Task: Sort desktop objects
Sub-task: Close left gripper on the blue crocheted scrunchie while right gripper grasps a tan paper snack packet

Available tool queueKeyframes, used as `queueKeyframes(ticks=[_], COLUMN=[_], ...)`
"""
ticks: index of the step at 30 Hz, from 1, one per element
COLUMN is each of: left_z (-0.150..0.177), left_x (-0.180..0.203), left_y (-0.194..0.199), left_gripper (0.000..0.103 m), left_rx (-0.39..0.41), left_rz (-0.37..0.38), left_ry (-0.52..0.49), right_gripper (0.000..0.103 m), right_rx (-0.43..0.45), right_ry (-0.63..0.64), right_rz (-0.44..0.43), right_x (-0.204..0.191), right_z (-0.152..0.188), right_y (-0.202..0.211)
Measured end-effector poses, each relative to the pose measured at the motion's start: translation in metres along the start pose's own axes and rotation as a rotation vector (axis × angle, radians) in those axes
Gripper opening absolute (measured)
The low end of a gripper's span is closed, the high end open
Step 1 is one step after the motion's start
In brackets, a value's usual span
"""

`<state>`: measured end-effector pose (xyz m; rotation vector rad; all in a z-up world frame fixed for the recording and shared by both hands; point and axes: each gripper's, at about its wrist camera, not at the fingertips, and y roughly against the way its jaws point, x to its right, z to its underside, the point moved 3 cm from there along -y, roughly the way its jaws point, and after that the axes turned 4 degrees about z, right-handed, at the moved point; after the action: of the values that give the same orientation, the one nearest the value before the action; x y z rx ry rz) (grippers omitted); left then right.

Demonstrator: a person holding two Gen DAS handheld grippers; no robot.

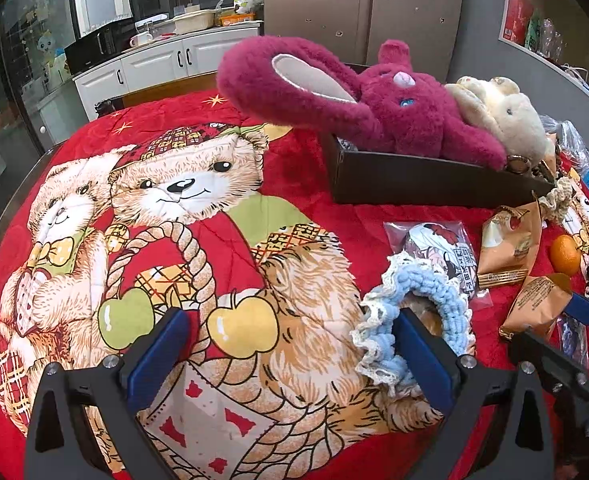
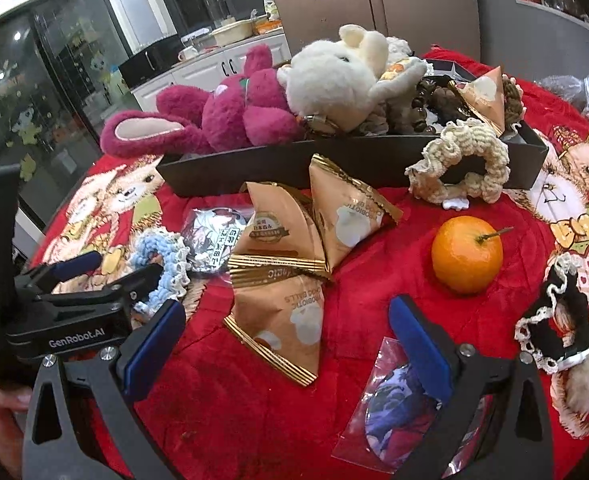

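Observation:
My left gripper (image 1: 290, 344) is open over the red bear-print cloth; its right finger touches a blue crocheted scrunchie (image 1: 414, 304). That scrunchie also shows in the right wrist view (image 2: 162, 264), next to the left gripper (image 2: 106, 268). My right gripper (image 2: 286, 340) is open around a triangular gold snack packet (image 2: 282, 320). Two more packets (image 2: 282, 228) lie behind it. An orange (image 2: 466, 254) sits to the right. A dark box (image 2: 334, 160) holds a magenta plush rabbit (image 2: 222, 116) and a cream plush (image 2: 334, 80).
A cream scrunchie (image 2: 462, 164) leans on the box front. A black scrunchie (image 2: 562, 320) lies far right. Bagged badges lie near the right finger (image 2: 398, 404) and by the blue scrunchie (image 2: 214, 236). Kitchen counters (image 1: 154, 60) and a fridge (image 1: 362, 8) stand behind the table.

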<state>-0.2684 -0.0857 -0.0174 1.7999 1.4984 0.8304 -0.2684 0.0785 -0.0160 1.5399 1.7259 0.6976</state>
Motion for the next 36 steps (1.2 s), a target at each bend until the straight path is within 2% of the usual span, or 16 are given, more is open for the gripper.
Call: queueKeyframes(ticks=[8, 16, 19, 21, 22, 23, 24, 25, 26, 27, 36], left_z=[-0.002, -0.005, -0.005, -0.004, -0.004, -0.003, -0.003, -0.001, -0.001, -0.001, -0.002], left_x=[-0.002, -0.005, 0.001, 0.008, 0.011, 0.014, 0.018, 0.022, 0.024, 0.026, 0.023], left_y=[-0.001, -0.003, 0.001, 0.004, 0.005, 0.006, 0.007, 0.009, 0.009, 0.009, 0.009], left_gripper=[0.103, 0.102, 0.084, 0.063, 0.057, 0.05, 0.039, 0.035, 0.023, 0.019, 0.015], left_rx=[0.0, 0.004, 0.025, 0.039, 0.043, 0.047, 0.051, 0.055, 0.057, 0.056, 0.059], left_rz=[-0.004, -0.006, 0.015, 0.027, 0.038, 0.039, 0.037, 0.035, 0.035, 0.047, 0.06], left_ry=[-0.003, -0.006, -0.036, -0.068, -0.076, -0.084, -0.095, -0.103, -0.11, -0.113, -0.092], right_gripper=[0.103, 0.102, 0.088, 0.069, 0.065, 0.057, 0.052, 0.05, 0.049, 0.048, 0.047], right_rx=[-0.044, -0.038, -0.017, 0.0, 0.005, 0.009, 0.013, 0.016, 0.018, 0.018, 0.022], right_ry=[0.121, 0.11, 0.093, 0.073, 0.064, 0.054, 0.044, 0.034, 0.025, 0.017, 0.012], right_rz=[0.162, 0.15, 0.161, 0.158, 0.159, 0.159, 0.157, 0.147, 0.139, 0.13, 0.125], right_x=[-0.023, -0.022, -0.019, -0.018, -0.014, -0.013, -0.009, -0.007, -0.003, -0.002, 0.002], right_z=[0.003, 0.003, 0.002, 0.0, 0.0, 0.0, 0.0, 0.0, 0.0, 0.0, 0.0], right_y=[-0.015, -0.015, -0.011, -0.01, -0.007, -0.006, -0.005, -0.004, -0.001, -0.001, 0.002])
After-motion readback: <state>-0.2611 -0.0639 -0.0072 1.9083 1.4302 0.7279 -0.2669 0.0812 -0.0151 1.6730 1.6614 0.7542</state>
